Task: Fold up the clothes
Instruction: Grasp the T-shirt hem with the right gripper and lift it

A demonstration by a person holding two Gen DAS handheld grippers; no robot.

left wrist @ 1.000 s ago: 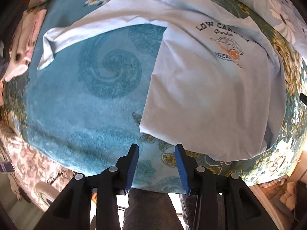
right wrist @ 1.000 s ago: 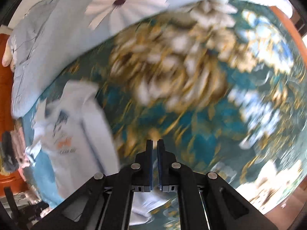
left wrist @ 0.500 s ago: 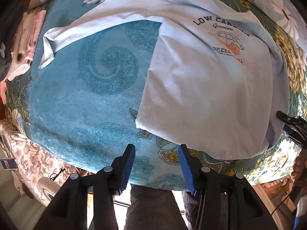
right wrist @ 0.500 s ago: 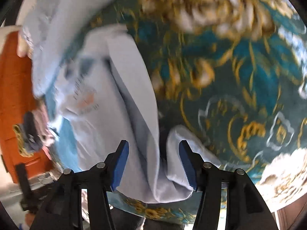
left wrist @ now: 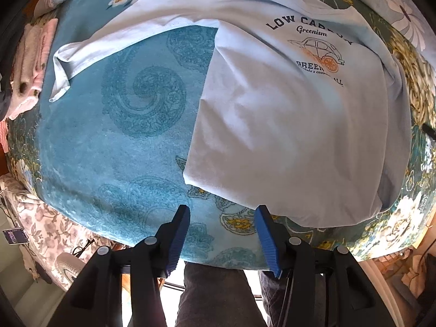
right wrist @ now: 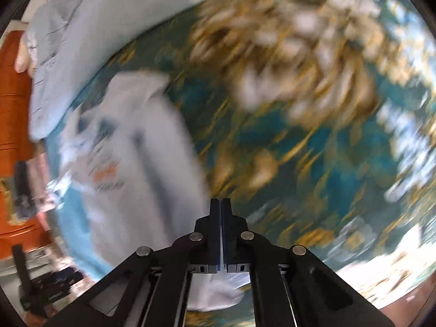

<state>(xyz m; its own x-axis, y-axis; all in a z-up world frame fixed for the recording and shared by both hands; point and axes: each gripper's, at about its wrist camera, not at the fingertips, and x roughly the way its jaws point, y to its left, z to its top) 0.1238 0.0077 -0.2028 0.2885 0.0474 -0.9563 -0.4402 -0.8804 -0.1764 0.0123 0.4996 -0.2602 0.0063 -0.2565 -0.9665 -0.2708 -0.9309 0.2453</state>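
**Right side folded in, left sleeve yet to be taken**

Nearest the left wrist camera, the left tool [left wrist: 222,230] hung with its blue-padded jaws spread wide and nothing between them, just short of the shirt's hem over the teal paisley bedspread [left wrist: 114,147]. The right tool [right wrist: 220,212] had its jaws pressed together with no cloth visibly between them; that view was badly smeared, so whether it pinched a thread of fabric could not be told.

The pale blue printed cotton T-shirt [left wrist: 294,125] lay flat on the bed, right of centre in the left view. Its hem was the near end, and the collar end, past the car print [left wrist: 318,54], was the far one. So its long axis ran away from the person, and the left sleeve [left wrist: 114,43] stretched out sideways across the bedspread.

By my judgement the step in hand was the left-side fold. Done well, the open tool would take the sleeve near its cuff, carry it across the print, and lay it parallel to the long axis without dragging the body askew.

Farthest left sat a pink folded towel [left wrist: 32,60] at the bed's edge.
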